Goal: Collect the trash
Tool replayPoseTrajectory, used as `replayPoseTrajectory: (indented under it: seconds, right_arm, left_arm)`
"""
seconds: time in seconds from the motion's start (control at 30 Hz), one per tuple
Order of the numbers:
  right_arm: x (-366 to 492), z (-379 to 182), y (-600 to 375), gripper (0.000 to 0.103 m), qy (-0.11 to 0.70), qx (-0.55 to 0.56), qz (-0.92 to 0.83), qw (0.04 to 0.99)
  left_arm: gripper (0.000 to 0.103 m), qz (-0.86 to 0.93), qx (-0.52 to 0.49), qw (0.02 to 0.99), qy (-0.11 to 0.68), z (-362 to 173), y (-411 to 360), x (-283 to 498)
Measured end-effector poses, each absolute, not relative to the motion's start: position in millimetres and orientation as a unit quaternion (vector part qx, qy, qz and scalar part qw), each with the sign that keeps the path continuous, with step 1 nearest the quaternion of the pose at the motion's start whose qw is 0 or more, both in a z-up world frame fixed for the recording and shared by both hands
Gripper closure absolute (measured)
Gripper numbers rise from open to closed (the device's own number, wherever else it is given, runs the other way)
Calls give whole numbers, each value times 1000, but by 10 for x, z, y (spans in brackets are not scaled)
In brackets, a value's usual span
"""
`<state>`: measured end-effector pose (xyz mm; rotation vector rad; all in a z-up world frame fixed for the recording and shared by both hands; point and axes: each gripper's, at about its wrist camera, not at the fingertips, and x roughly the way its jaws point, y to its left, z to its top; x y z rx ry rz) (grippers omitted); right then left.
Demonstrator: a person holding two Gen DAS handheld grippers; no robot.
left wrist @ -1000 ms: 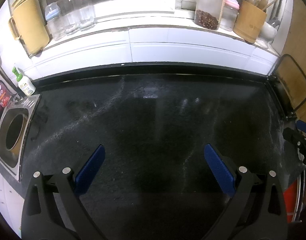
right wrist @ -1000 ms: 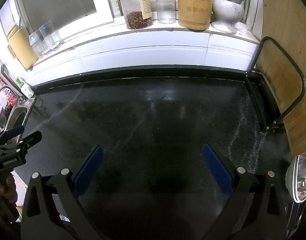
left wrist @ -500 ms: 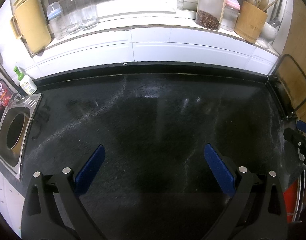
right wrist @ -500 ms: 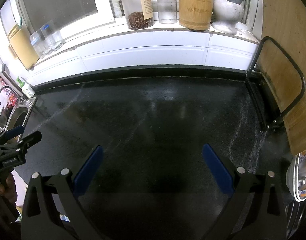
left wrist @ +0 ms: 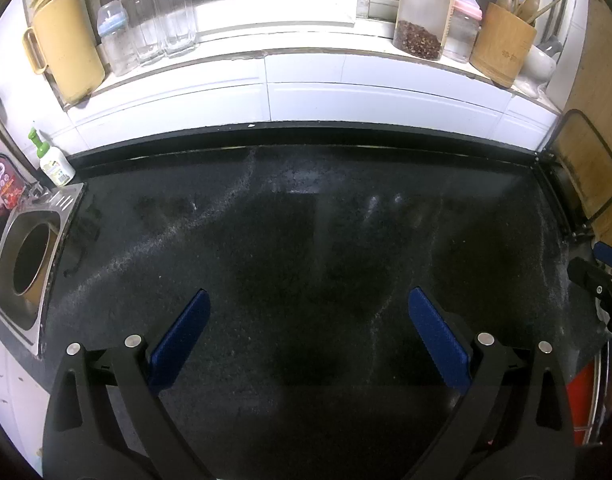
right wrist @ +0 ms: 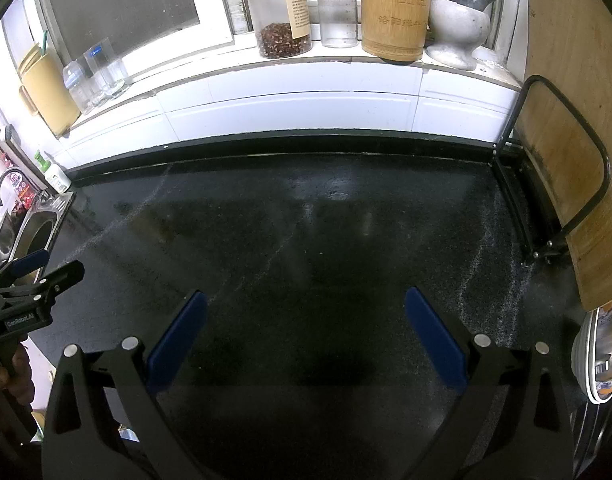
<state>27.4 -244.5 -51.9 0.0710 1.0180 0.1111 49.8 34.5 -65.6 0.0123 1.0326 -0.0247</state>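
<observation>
My left gripper (left wrist: 308, 300) is open and empty, held above the black countertop (left wrist: 306, 220). My right gripper (right wrist: 306, 300) is also open and empty above the same countertop (right wrist: 306, 220). The right gripper shows at the right edge of the left wrist view (left wrist: 598, 276). The left gripper shows at the left edge of the right wrist view (right wrist: 46, 272). No trash item shows on the counter in either view.
A steel sink (left wrist: 26, 256) lies at the left with a soap bottle (left wrist: 52, 160) behind it. The windowsill holds a yellow jug (left wrist: 64, 56), glasses (left wrist: 162, 20), a jar (right wrist: 278, 12), a baby bottle (right wrist: 338, 12), a bamboo holder (right wrist: 394, 12) and a mortar (right wrist: 458, 28). A cutting board (right wrist: 566, 128) stands in a rack at right.
Both views have shifted very slightly; the grippers stay open and nearly still above the counter.
</observation>
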Motion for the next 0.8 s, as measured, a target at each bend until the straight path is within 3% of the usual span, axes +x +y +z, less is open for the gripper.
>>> replayPoseTrajectory:
  seconds: [0.8]
  right_arm:
    - [264, -515, -2417, 7, 490, 34, 52, 870]
  left_arm:
    - [7, 1, 8, 872, 489, -657, 343, 508]
